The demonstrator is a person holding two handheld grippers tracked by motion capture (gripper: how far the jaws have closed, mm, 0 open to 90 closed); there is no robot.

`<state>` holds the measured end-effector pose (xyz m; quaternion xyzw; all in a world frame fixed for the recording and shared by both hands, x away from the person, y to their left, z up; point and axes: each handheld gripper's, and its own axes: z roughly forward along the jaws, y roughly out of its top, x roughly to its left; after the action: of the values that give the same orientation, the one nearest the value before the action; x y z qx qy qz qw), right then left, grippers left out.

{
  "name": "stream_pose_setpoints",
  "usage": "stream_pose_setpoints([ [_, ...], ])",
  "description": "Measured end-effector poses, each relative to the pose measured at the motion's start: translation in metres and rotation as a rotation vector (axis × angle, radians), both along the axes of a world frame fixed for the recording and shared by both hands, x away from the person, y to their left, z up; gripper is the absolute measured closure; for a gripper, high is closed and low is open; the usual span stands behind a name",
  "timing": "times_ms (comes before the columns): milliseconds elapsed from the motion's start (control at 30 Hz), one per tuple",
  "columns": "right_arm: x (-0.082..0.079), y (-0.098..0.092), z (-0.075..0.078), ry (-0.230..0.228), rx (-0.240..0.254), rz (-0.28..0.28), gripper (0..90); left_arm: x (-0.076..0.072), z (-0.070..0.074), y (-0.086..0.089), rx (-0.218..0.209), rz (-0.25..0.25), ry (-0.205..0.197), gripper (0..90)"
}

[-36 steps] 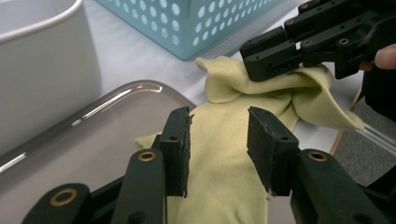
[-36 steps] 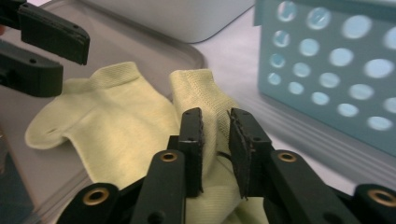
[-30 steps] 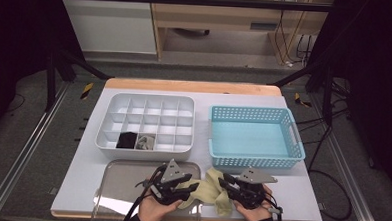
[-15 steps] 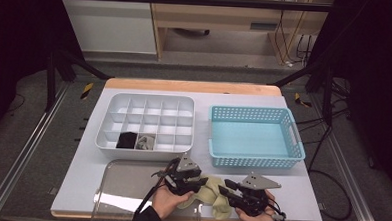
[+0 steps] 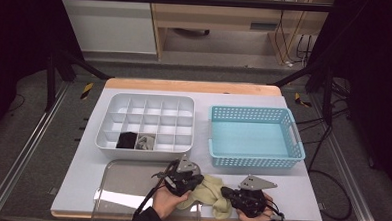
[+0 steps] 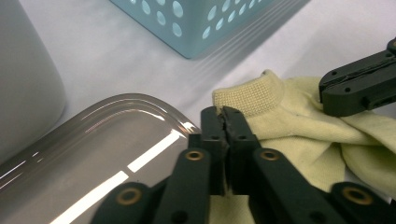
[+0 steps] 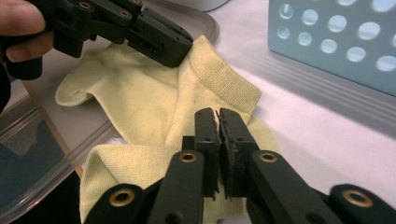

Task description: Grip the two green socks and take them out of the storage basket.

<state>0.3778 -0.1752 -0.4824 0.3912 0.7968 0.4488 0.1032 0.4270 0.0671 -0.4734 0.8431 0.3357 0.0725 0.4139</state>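
While the pale yellow socks (image 5: 208, 193) lie on the table in front of the blue basket (image 5: 255, 138), partly over the clear tray's (image 5: 125, 187) edge, we clamp both grippers on the fabric. Our left gripper (image 6: 223, 122) has just closed on the cuff; our right gripper (image 7: 218, 126) has just closed nearer us. The long axis runs between them, both equally near.

Left claw (image 6: 224, 116): two matte black jaws with ridged inner pads, carried on black link arms pinned by brass-ringed rivets just behind the tips; right claw (image 7: 218, 119) built alike; atop each body, behind the jaws, sits a grey three-cornered plate; black cables trail rearward; dark sleeves cover both wrists.
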Motion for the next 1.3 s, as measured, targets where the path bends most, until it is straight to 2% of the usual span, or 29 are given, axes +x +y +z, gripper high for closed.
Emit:
stream_pose_setpoints([
  [100, -0.001, -0.003, 0.003, -0.011, 0.022, -0.009, 88.5, -0.002, 0.003, 0.002, -0.008, -0.019, -0.012, 89.5],
  [267, -0.001, -0.013, 0.012, -0.064, 0.079, -0.050, 89.0, -0.009, 0.012, 0.010, -0.053, -0.031, -0.034, 89.7],
  [433, 0.002, -0.015, 0.017, -0.085, 0.091, -0.071, 89.2, -0.018, 0.025, 0.019, -0.093, -0.045, -0.067, 89.8],
  [500, 0.006, -0.015, 0.019, -0.094, 0.092, -0.068, 89.3, -0.019, 0.027, 0.022, -0.087, -0.028, -0.074, 89.7],
  [567, 0.008, -0.013, 0.019, -0.095, 0.094, -0.061, 89.3, -0.015, 0.025, 0.022, -0.099, -0.011, -0.058, 89.0],
  [633, 0.009, -0.013, 0.018, -0.096, 0.076, -0.067, 89.2, -0.008, 0.021, 0.017, -0.083, -0.006, -0.042, 75.6],
  [733, 0.010, -0.016, 0.012, -0.094, 0.018, -0.102, 89.1, -0.004, 0.018, 0.005, -0.058, -0.002, -0.056, 68.1],
  [800, 0.012, -0.020, 0.009, -0.090, 0.007, -0.124, 89.0, -0.002, 0.016, -0.002, -0.057, -0.011, -0.040, 63.0],
  [900, 0.014, -0.023, 0.006, -0.082, 0.007, -0.132, 88.9, 0.007, 0.012, -0.012, -0.032, -0.015, -0.007, 56.9],
  [1000, 0.015, -0.021, 0.004, -0.081, -0.008, -0.126, 88.6, 0.016, 0.007, -0.020, -0.025, -0.006, 0.017, 55.7],
  [1067, 0.016, -0.021, 0.003, -0.090, -0.028, -0.128, 87.8, 0.021, 0.003, -0.024, -0.016, -0.004, 0.020, 56.6],
  [1133, 0.016, -0.022, 0.003, -0.089, -0.033, -0.134, 86.6, 0.024, 0.000, -0.025, -0.045, -0.016, 0.037, 59.1],
  [1167, 0.017, -0.023, 0.003, -0.092, -0.033, -0.136, 86.1, 0.024, -0.001, -0.026, -0.055, -0.029, 0.040, 61.7],
  [1233, 0.017, -0.025, 0.003, -0.094, -0.027, -0.142, 85.7, 0.025, -0.003, -0.028, -0.049, -0.045, 0.027, 66.6],
  [1300, 0.017, -0.026, 0.003, -0.093, -0.025, -0.142, 85.7, 0.025, -0.005, -0.028, -0.051, -0.053, 0.038, 74.5],
])
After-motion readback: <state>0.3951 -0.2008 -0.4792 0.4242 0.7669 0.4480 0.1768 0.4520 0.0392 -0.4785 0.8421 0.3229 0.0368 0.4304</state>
